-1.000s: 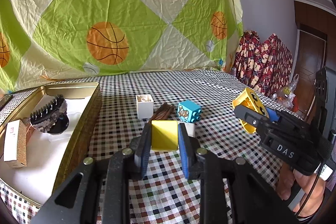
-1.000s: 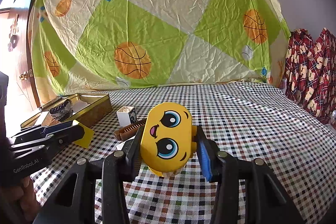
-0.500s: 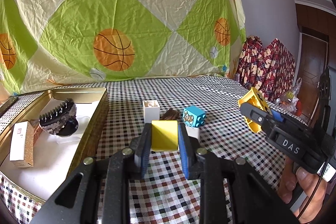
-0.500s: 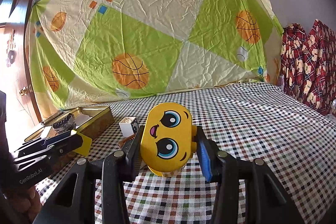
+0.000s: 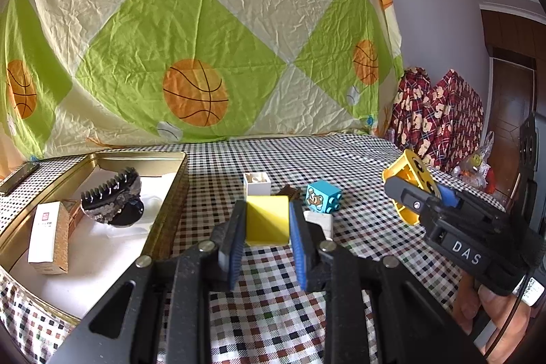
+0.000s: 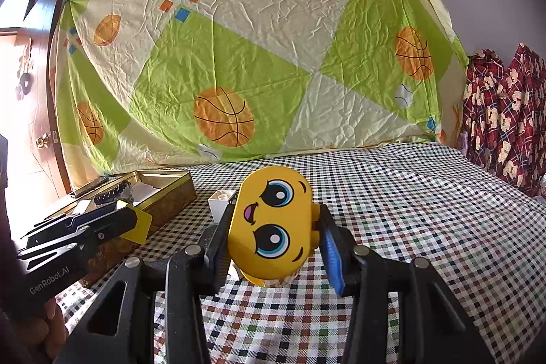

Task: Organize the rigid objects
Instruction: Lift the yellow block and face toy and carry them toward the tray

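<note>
My left gripper (image 5: 267, 227) is shut on a yellow block (image 5: 267, 220) and holds it above the checkered cloth, right of the gold tin (image 5: 170, 193). It also shows in the right wrist view (image 6: 136, 222) with the yellow block (image 6: 141, 224). My right gripper (image 6: 273, 234) is shut on a yellow face toy (image 6: 271, 227), held above the cloth; it shows in the left wrist view (image 5: 414, 193) with the toy (image 5: 409, 173). A white cube (image 5: 256, 183), a blue brick (image 5: 322, 198) and a brown comb (image 5: 290, 191) lie on the cloth ahead.
The tin holds a black hair clip (image 5: 112, 197) and a small white box (image 5: 47, 236). A white piece (image 5: 320, 222) lies behind my left fingers. A sports-print sheet (image 5: 204, 57) hangs behind. Red patterned fabric (image 5: 436, 111) is at the right.
Both grippers have risen a little with their objects still held; the view in both cameras tilted up, showing more of the sheet.
</note>
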Demonstrator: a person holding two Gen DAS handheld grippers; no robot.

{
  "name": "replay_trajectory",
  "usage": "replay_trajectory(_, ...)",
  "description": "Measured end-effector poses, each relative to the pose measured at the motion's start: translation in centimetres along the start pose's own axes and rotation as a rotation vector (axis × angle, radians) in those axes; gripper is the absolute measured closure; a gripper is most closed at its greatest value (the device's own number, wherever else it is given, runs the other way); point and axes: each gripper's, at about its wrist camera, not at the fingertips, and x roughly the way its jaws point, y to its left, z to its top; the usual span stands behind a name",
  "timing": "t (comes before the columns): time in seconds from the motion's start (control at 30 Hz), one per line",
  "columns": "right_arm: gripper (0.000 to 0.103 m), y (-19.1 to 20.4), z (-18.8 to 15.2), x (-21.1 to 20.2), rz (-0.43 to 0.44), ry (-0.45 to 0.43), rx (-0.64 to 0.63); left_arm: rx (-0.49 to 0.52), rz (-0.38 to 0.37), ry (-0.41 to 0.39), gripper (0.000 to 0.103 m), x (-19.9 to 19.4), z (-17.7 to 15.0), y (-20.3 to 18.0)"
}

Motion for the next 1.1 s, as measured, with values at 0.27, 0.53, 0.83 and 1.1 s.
replay_trajectory(0.27, 0.055, 1.0, -0.1, 0.1, 0.005, 0.002, -0.024, -0.011, 0.018, -0.017, 0.080, -0.6, -0.1, 0.6)
replay_trajectory(0.53, 0.055, 1.8, -0.3, 0.2, 0.012, 0.003, -0.046, -0.018, 0.035, -0.031, 0.080, -1.0, -0.2, 1.1)
replay_trajectory(0.83, 0.055, 2.8, -0.6, 0.3, 0.023, 0.007, -0.069, -0.020, 0.050, -0.050, 0.080, -1.6, -0.3, 1.5)
replay_trajectory(1.1, 0.055, 3.7, -0.7, 0.4, 0.031, 0.012, -0.085, -0.018, 0.071, -0.073, 0.080, -2.2, -0.3, 1.8)
